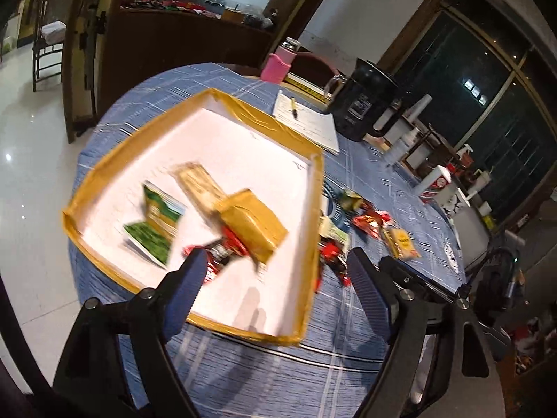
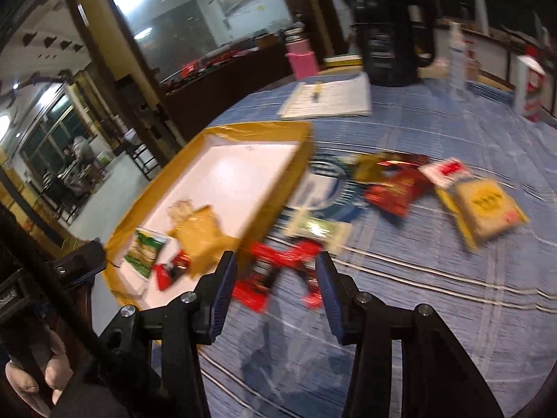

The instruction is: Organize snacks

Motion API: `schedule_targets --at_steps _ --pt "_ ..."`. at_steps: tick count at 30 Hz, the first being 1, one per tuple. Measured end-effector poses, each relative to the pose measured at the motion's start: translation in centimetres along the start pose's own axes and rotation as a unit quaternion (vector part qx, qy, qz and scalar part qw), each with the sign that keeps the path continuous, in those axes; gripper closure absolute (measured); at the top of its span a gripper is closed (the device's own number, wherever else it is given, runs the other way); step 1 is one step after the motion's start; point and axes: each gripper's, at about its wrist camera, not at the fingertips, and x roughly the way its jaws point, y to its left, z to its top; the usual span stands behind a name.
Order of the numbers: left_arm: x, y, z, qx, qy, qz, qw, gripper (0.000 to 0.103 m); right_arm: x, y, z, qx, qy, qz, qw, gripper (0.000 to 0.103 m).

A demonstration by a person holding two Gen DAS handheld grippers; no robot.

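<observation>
A shallow tray [image 1: 315, 188] with tape-yellow walls and a white floor sits on the left part of the blue checked tablecloth [image 1: 243, 376], and inside it lie a green packet [image 1: 156, 230], a pale gold packet [image 1: 200, 183], a larger gold packet [image 1: 254, 226] and a red packet [image 1: 217, 261] tucked partly under the gold one. The left gripper [image 1: 275, 271] hangs over the tray's near end with its jaws wide apart and nothing between them. Just right of the tray wall, loose on the cloth, lie red wrappers [image 2: 278, 271] nearest the right gripper [image 2: 276, 275] — its jaws spread wide, empty, hovering above them — then a pale green-and-white packet [image 2: 318, 230], a dark red bag [image 2: 395, 188] and, farthest right, a yellow packet [image 2: 484, 209]; all are blurred, so their print cannot be read. Behind the snacks a stack of papers [image 2: 330, 99] with a pen on it lies near the tray's far corner, beside a black jug [image 2: 391, 35], with a pink bottle [image 2: 301, 57] at the table's far edge and a white-and-red carton [image 2: 529, 87] to the right.
</observation>
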Motion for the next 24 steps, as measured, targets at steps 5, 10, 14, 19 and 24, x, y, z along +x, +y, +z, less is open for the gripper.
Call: schedule_targets --at_steps 5,10,14,19,24 --pt "0.3 -1.4 -0.5 0.019 0.009 -0.006 0.9998 0.021 -2.3 -5.5 -0.6 0.02 -0.003 -0.053 0.998 0.056" --pt "0.4 -2.1 -0.9 0.022 0.011 -0.016 0.9996 0.021 -5.0 -11.4 0.1 0.04 -0.017 -0.12 0.992 0.056" --pt "0.6 -2.6 -1.2 0.027 0.009 -0.02 0.9994 0.021 -7.7 -15.0 1.3 0.034 -0.038 -0.205 0.977 0.056" --pt "1.6 -3.6 -1.6 0.037 0.019 -0.02 0.9989 0.021 -9.6 -17.6 2.1 0.037 -0.062 -0.273 0.959 0.056" --pt "2.9 -4.2 -1.7 0.043 0.029 -0.018 0.9985 0.021 -8.4 -17.3 0.9 0.034 -0.047 -0.249 0.967 0.056"
